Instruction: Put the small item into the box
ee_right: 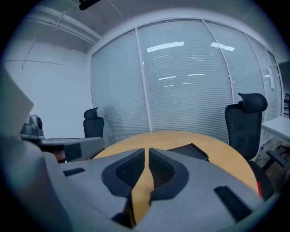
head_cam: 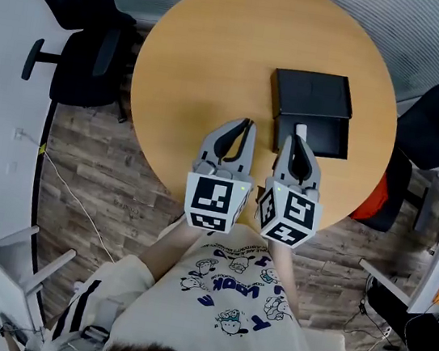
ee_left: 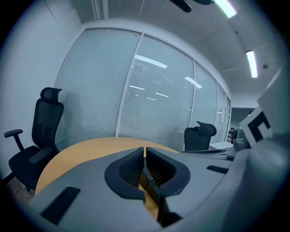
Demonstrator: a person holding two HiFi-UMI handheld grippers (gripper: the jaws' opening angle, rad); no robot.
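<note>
Left gripper (head_cam: 247,124) and right gripper (head_cam: 298,144) hover closed and empty; the small item (head_cam: 300,130), likely light and rigid, lies in the box (head_cam: 333,137) just past the right fingertips, best pinched across its width.

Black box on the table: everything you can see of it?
The black box is matte, in two rectangular parts lying flat and touching: a far one that looks like a lid, and a near open tray with a raised rim. It rests right of centre on the round wooden table. A small white item seems to lie in the tray's left side.
</note>
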